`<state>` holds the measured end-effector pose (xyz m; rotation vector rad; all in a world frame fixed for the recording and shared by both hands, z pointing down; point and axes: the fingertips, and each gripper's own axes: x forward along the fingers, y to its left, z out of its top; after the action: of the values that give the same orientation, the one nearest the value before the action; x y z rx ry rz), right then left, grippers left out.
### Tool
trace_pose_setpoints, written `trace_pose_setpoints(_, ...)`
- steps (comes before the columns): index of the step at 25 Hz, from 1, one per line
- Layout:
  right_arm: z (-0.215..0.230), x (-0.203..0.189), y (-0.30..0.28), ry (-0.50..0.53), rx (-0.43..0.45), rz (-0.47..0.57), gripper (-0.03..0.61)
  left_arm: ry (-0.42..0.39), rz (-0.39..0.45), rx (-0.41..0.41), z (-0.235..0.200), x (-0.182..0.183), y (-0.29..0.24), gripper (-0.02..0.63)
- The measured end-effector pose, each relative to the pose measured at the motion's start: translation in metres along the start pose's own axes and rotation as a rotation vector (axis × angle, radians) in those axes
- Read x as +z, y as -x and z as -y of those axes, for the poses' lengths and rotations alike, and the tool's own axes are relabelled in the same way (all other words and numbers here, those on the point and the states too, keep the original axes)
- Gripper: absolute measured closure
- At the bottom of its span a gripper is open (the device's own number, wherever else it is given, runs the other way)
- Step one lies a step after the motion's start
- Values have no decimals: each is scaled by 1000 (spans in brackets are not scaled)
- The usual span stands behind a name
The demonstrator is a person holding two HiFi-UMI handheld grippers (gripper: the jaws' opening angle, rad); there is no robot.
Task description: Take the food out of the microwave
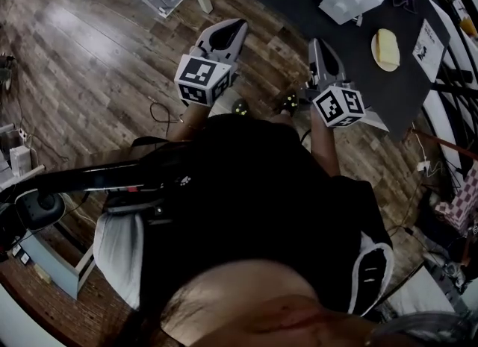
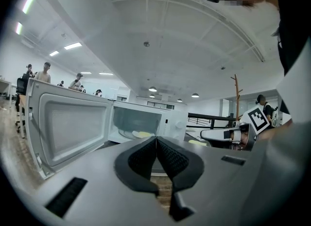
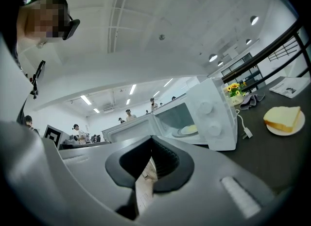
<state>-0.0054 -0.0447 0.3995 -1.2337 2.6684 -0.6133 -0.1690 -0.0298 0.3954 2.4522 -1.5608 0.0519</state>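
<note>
1. Two grippers are in frame, both empty. The left gripper (image 2: 156,141) has its jaws closed pad to pad with nothing between them.
2. The right gripper (image 3: 151,140) is the same: tips pressed together, gripping nothing.
3. Both are held out in front of the person, side by side and apart, pointing toward the white microwave (image 3: 214,115). Neither touches it.
4. The microwave sits on a dark table (image 3: 272,157) with its door (image 2: 68,123) swung fully open to the left.
5. The food (image 3: 189,129), a flat pale-yellow piece, lies inside the microwave on the glass turntable (image 3: 179,133). It is not yet taken out.
6. A slice of bread (image 3: 283,116) lies on a white plate (image 3: 279,132) on the table, to the right of the microwave and apart from it.
7. A white plug (image 3: 245,131) lies on the table between the microwave and the plate.
8. Sunflowers (image 3: 234,89) stand behind the microwave's right side.
9. The wood-plank floor (image 1: 89,62) shows below the grippers in the head view.
10. Several people stand in the background behind the microwave, too small to detail.
</note>
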Motion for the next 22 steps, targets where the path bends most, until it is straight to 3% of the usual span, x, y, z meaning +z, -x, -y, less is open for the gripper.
trace_pose_setpoints(10, -15, -4, -3, 16, -16, -5, 578, 12, 11, -37, -7, -1, 3, 606)
trace_pose_setpoints(22, 6, -1, -25, -16, -43, 17, 578, -10, -6, -60, -22, 2, -24, 606)
